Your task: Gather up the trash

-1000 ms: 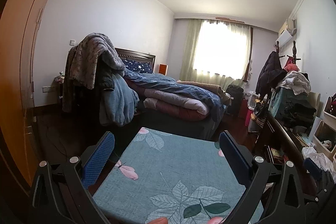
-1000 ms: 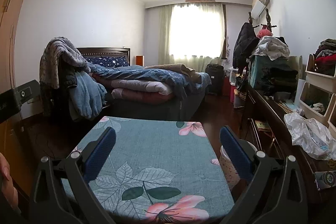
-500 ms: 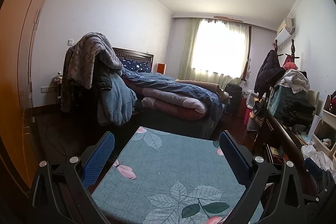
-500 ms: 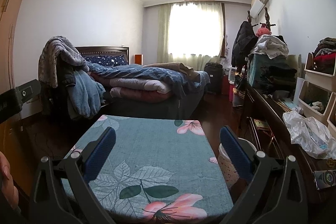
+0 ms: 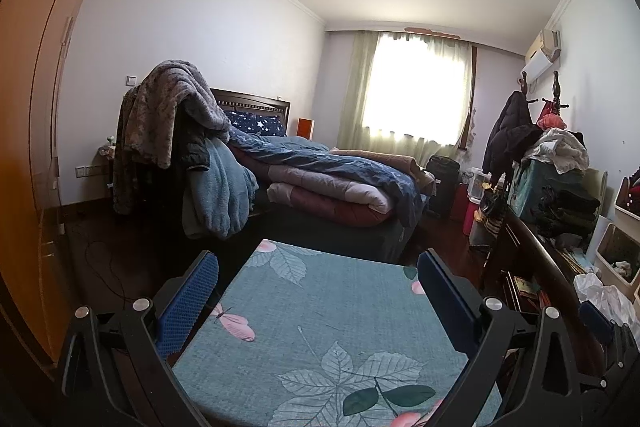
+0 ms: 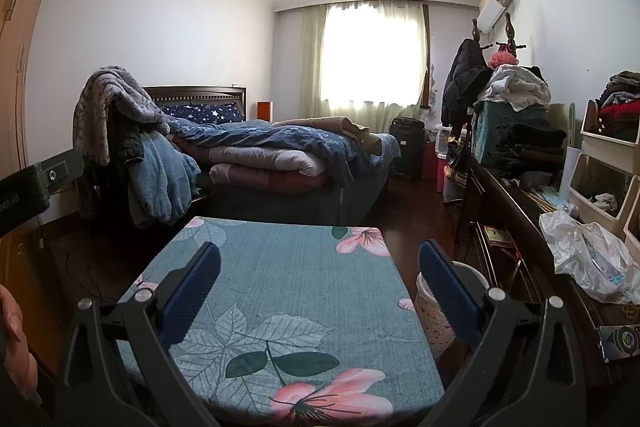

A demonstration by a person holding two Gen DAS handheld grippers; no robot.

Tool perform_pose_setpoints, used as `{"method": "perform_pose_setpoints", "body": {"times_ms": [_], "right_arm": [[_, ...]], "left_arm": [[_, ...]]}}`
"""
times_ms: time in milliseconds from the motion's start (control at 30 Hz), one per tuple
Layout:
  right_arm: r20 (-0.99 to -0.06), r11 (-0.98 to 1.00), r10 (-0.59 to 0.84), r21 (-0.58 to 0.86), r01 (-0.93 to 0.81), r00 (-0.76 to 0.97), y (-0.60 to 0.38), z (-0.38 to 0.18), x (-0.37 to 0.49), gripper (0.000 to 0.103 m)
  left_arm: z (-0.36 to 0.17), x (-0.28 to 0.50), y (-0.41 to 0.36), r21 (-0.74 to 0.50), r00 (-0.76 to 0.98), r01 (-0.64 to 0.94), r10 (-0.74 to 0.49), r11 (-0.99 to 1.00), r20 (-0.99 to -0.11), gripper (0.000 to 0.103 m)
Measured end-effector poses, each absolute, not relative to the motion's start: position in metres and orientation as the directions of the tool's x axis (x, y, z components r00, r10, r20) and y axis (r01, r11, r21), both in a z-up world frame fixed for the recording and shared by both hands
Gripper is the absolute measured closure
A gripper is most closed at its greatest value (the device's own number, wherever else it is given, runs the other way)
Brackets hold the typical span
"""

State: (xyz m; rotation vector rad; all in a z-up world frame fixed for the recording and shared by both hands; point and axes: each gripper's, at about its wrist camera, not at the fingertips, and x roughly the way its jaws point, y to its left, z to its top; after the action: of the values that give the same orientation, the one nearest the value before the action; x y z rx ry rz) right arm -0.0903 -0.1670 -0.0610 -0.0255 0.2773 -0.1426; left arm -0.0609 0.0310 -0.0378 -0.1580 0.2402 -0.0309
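Barely shifted since a second ago, your left gripper (image 5: 318, 275) and right gripper (image 6: 320, 269) gape empty over the floral cloth (image 6: 288, 291), the bin (image 6: 434, 311) just beyond your right fingers (image 6: 448, 287).

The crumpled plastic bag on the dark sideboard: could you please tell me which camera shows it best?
The right wrist view shows the plastic bag best: nearly all of it is visible, lying on the sideboard beside the white bins. In the left wrist view only part of it appears at the right edge, small and distorted.
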Motion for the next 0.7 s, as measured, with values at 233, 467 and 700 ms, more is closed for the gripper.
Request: {"method": "perform_pose_setpoints", "body": {"times_ms": [233, 467, 700], "right_arm": [[-0.275, 0.989, -0.145, -0.047, 0.138, 0.951, -0.1687, -0.0623, -0.0900, 0.003], [-0.278, 0.990, -0.141, -0.048, 0.133, 0.950, -0.1712, -0.0639, -0.0901, 0.003], [-0.281, 0.990, -0.144, -0.048, 0.136, 0.949, -0.1746, -0.0658, -0.0899, 0.003]], "left_arm": [[-0.0398, -0.0556, 0.0257, -0.159, 0.970, 0.020, -0.058, 0.987, -0.236, 0.004], [-0.0394, -0.0556, 0.0261, -0.161, 0.970, 0.019, -0.057, 0.987, -0.235, 0.004], [-0.0417, -0.0537, 0.0223, -0.150, 0.970, 0.020, -0.056, 0.988, -0.237, 0.004]]}}
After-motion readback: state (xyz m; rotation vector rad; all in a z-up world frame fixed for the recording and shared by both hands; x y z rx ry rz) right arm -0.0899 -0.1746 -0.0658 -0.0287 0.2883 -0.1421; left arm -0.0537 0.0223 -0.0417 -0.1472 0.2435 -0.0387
